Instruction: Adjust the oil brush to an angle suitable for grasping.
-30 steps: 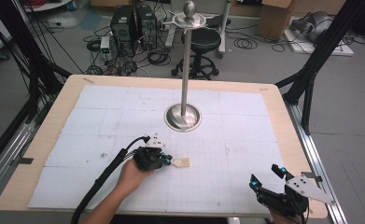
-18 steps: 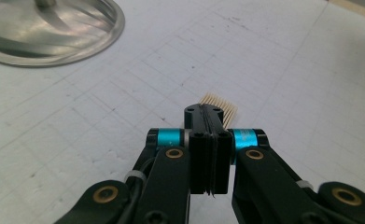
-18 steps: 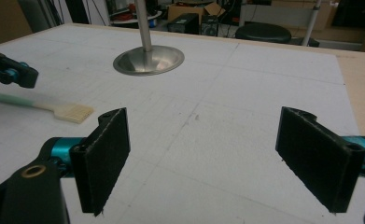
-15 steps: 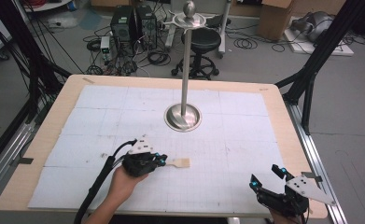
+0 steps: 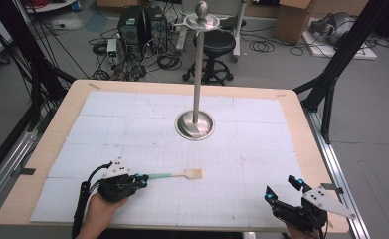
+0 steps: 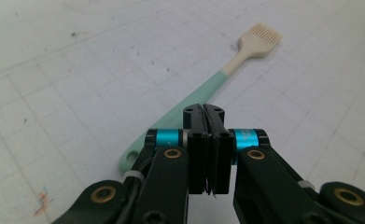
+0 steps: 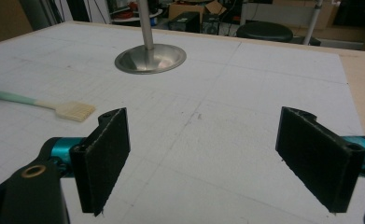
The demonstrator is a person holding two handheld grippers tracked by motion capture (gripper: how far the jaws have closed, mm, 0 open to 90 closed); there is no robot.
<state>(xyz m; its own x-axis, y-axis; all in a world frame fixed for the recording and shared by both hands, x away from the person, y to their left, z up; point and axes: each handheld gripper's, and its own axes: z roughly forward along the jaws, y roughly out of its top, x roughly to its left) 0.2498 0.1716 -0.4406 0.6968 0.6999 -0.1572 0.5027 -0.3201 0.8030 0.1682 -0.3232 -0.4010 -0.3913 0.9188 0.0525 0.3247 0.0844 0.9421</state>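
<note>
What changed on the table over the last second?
The left gripper slid left along the near side, jaws shut, away from the brush head and now sits at the green handle end of the pastry brush. Its jaws close above the handle, not around it. The brush lies about where it did. The right gripper, jaws open, and the metal stand stayed put.

Even, bright overhead light, no hard shadows. Soft glare on steel stand base (image 5: 195, 124), frame centre. High view a bit soft, low-res; top corners darker. Left gripper view: jaws at bottom blurred, brush (image 6: 203, 91) sharper. Right gripper view: bg top edge dim.
</note>
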